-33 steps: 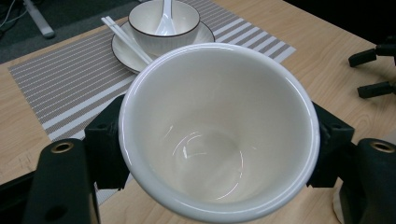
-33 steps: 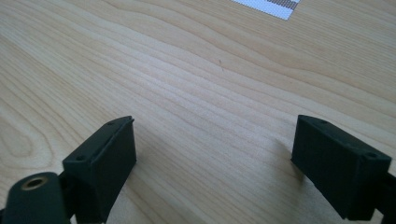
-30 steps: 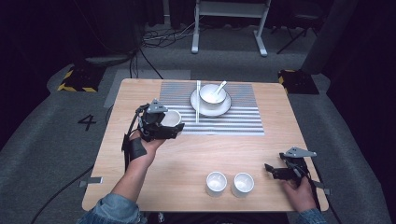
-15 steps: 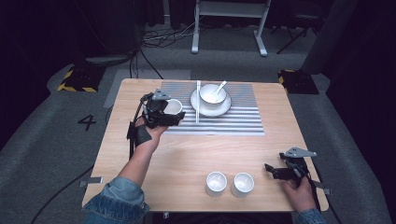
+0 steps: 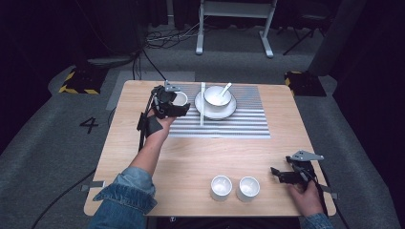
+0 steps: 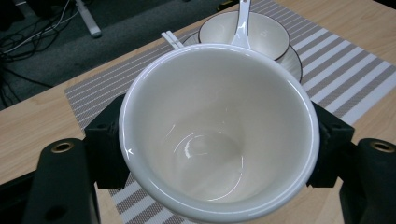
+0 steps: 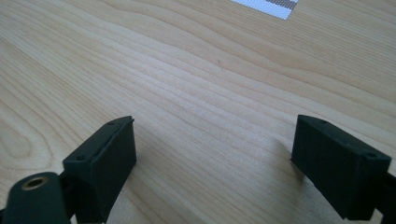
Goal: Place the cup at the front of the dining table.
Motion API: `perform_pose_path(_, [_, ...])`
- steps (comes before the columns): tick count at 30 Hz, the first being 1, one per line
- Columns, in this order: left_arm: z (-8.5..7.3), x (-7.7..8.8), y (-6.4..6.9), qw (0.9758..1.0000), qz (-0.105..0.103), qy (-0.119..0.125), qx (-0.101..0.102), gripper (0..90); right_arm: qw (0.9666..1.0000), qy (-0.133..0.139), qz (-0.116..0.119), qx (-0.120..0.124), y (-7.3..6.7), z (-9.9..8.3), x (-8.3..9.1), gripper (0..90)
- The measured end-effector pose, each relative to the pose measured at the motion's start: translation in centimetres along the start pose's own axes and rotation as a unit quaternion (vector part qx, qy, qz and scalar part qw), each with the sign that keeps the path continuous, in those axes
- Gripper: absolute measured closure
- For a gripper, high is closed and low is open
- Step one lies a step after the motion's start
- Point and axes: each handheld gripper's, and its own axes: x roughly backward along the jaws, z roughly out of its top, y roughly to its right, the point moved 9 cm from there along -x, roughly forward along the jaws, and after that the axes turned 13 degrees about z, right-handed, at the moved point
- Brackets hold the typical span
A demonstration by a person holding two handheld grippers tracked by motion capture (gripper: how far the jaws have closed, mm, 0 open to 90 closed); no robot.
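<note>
My left gripper (image 5: 175, 106) is shut on a small white cup (image 5: 180, 99) over the far left corner of the striped placemat (image 5: 239, 125). In the left gripper view the cup (image 6: 219, 126) sits wedged between both jaws, its mouth facing the camera, empty inside. Just to its right stand a plate (image 5: 228, 111) with a bowl (image 5: 217, 95) and a white spoon (image 5: 225, 89), and white chopsticks (image 5: 202, 102) lie beside the plate. My right gripper (image 5: 282, 174) rests low at the table's near right corner, open, with bare wood between its jaws (image 7: 215, 154).
Two more small white cups (image 5: 221, 187) (image 5: 249, 188) stand side by side near the front edge of the wooden table (image 5: 191, 157), left of my right gripper. A metal stand (image 5: 234, 9) and cables lie on the floor beyond the table.
My left gripper has carried the cup farther away and slightly right, onto the placemat's far left corner beside the plate. The right gripper has stayed put.
</note>
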Motion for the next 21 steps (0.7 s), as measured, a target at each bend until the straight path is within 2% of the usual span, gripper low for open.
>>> perform_pose_path(2, [0.1, -0.4, 0.0, 1.0000, 0.000, 0.004, 0.003, 26.4, 1.0000, 0.000, 0.000, 0.000, 0.0, 0.0, 0.0, 13.9])
perform_pose_path(4, [0.1, -1.8, 0.1, 0.9999, 0.000, 0.005, 0.013, 26.4, 1.0000, 0.000, 0.000, 0.000, 0.0, 0.0, 0.0, 13.9])
perform_pose_path(10, [-0.9, -4.9, 0.7, 0.9992, -0.014, -0.016, 0.034, 26.4, 1.0000, 0.000, 0.000, 0.000, 0.0, 0.0, 0.0, 13.9])
perform_pose_path(14, [-1.5, -6.1, 0.6, 0.9991, -0.013, -0.030, 0.028, 26.4, 1.0000, 0.000, 0.000, 0.000, 0.0, 0.0, 0.0, 14.0])
perform_pose_path(17, [-2.6, -7.5, 0.4, 0.9985, -0.011, -0.050, 0.020, 26.4, 1.0000, 0.000, 0.001, 0.002, 0.0, 0.0, 0.0, 14.3])
perform_pose_path(21, [-3.5, -8.7, 0.5, 0.9975, -0.017, -0.059, 0.035, 26.4, 1.0000, 0.000, 0.001, 0.001, 0.0, 0.0, 0.0, 14.3])
